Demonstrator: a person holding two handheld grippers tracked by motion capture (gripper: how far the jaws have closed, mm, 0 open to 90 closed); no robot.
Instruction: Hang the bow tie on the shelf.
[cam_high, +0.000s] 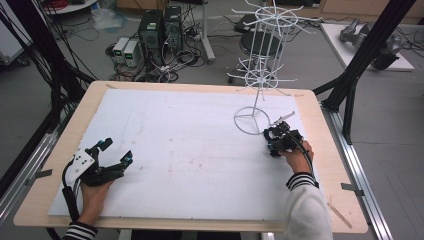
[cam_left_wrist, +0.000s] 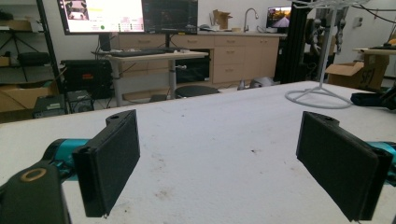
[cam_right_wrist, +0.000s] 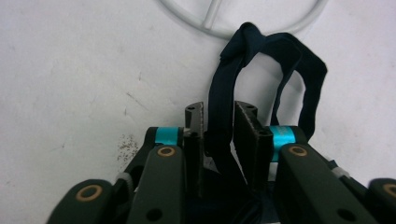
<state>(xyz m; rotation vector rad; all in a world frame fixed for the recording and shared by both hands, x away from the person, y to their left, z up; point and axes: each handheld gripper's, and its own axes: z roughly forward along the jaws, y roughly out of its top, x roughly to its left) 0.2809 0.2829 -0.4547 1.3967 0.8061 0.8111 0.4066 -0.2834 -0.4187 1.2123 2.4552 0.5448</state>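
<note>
Right gripper view: right tongs (cam_right_wrist: 218, 126) nearly closed on dark strap (cam_right_wrist: 261, 51); left tongs (cam_left_wrist: 229, 158) wide, empty

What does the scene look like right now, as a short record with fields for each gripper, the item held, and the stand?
left gripper: open, nothing between its pads, resting at the near left of the table
right gripper: closed on the dark blue strap
strap: looped, lying beside the stand's ring base
white wire stand: upright, far right of the table
</note>
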